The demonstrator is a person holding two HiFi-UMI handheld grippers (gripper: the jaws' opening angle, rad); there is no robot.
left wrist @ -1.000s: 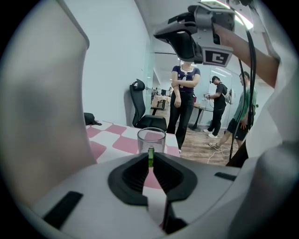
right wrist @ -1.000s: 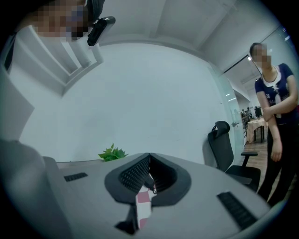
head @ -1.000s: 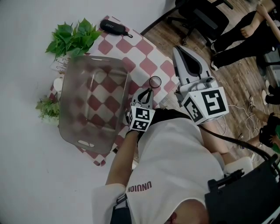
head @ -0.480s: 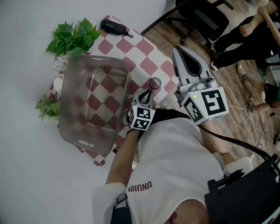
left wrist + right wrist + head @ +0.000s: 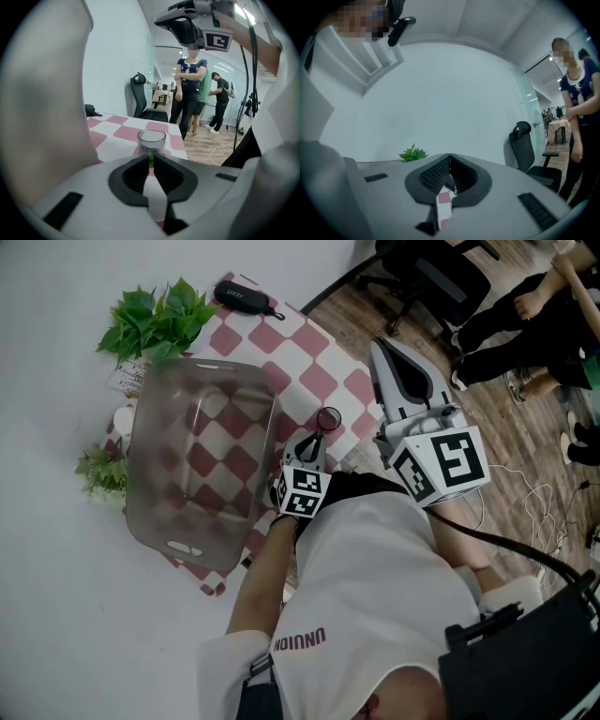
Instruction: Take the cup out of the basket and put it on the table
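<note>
Left gripper [image 5: 321,432], pinching the glass cup [image 5: 329,418] by its wall, has barely moved; outside the basket [image 5: 141,437], it seems almost set on the bench [image 5: 319,371].

Cloth [image 5: 319,381] is pink-and-white checked (basket [image 5: 187,547] smoky grey).

We're in an open-plan office workspace: a black swivel chair [image 5: 139,96] sits against a plain white wall [image 5: 117,56]. Wood-look flooring [image 5: 506,427] has a loose cable [image 5: 216,151] trailing across it. People [image 5: 190,93] stand before glass partitions [image 5: 218,58], and there are desks [image 5: 557,125] further back.
</note>
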